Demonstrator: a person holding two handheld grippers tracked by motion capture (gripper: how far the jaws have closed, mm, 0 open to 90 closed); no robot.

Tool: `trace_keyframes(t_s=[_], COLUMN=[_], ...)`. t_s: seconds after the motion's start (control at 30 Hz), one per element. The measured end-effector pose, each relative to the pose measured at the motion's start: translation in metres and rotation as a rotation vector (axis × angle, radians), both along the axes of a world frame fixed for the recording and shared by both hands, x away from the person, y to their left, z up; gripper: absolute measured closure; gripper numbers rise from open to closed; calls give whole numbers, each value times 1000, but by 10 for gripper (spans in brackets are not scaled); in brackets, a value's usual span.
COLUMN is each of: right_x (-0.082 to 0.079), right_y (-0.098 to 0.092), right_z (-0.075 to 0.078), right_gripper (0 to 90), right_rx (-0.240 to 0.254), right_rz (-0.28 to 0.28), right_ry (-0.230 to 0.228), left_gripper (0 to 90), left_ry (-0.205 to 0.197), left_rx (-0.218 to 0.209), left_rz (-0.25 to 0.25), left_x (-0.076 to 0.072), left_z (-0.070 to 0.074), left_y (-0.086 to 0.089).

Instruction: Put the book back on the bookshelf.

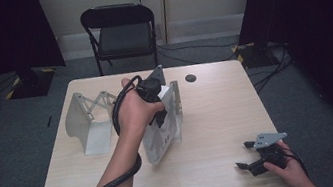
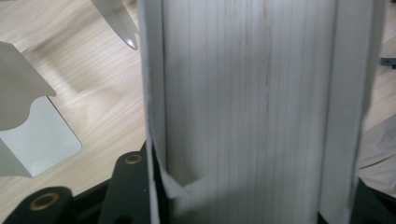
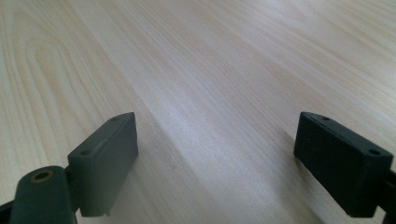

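Left hand-held gripper clamps a thick white book at the middle of the desk

In the high view's centre, the left hand-held gripper (image 1: 157,106) pinches the white book (image 1: 160,137) from above; the book stands tilted on the pale wooden desk (image 1: 218,115), against the right plate of a grey metal book stand (image 1: 89,123) sitting centre-left. In the left gripper view the page edges (image 2: 252,102) run between the jaws. Lower right, the right hand-held gripper (image 1: 246,155) rests low over bare desk, jaws spread wide with nothing between them.
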State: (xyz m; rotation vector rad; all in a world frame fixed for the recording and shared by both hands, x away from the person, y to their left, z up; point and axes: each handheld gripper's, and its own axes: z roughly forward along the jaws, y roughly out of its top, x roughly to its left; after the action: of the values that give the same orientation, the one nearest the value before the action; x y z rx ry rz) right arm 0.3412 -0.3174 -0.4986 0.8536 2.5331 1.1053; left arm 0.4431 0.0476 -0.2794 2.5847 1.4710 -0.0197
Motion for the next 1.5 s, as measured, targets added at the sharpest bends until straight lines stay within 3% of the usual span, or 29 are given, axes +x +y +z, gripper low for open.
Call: trace_keyframes(t_s=[1.5], right_x=[0], right_y=[0], right_z=[0], right_gripper=[130], right_rx=[1], right_rz=[-1], right_ry=[0], left_gripper=[531], left_ry=[-44], left_rx=[-33], left_rz=[81], left_x=[25], left_z=[-1], left_y=[-10])
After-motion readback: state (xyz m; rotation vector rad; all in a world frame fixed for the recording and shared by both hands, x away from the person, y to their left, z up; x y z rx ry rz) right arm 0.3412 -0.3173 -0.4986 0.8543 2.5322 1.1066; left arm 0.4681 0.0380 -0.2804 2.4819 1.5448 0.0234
